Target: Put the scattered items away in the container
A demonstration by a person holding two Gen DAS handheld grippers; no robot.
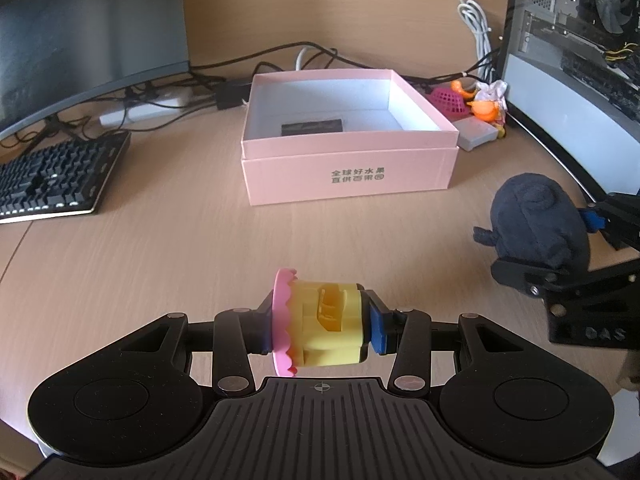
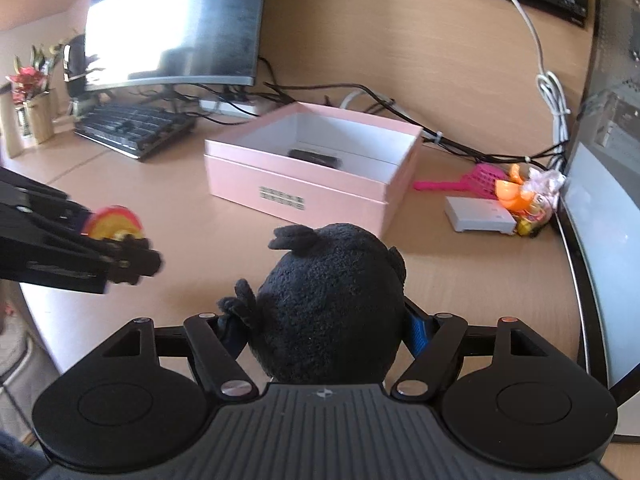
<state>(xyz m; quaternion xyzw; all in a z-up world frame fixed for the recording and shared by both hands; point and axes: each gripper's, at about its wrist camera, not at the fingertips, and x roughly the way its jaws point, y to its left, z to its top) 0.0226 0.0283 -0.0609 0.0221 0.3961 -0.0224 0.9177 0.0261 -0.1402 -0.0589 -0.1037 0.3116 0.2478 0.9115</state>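
My left claw [image 1: 322, 322] is squeezed tight on a yellow plastic toy cake with a wavy pink rim [image 1: 320, 324]. The toy lies sideways between my two blue pads, up off the light wooden desk [image 1: 160, 260]. My right claw [image 2: 326, 334] is closed on a round, fuzzy black plush toy [image 2: 332, 308]. The plush fills the whole gap, so I can hardly see the pads — just a bit of blue on the right one.

The open pink cardboard box [image 1: 348, 178] sits straight ahead of my left claw and a little ahead and to the left of my right claw. Both toys are in the air in front of it, not inside yet. A flat dark thing [image 1: 312, 126] already lies on the box floor. I can't tell what it is.

I think the job now is to carry both toys over the near wall and let go. To do it well, I should lift high enough that the pink rim and the plush don't bump the box edge. I should go one claw at a time, so the claws don't knock each other. Then I should open only when the toy is well over the white inside.

Off to the right of the box, by the computer case, a pink plastic net scoop [image 2: 476, 178], some orange bits [image 2: 510, 192] and a small white box [image 2: 478, 216] wait.
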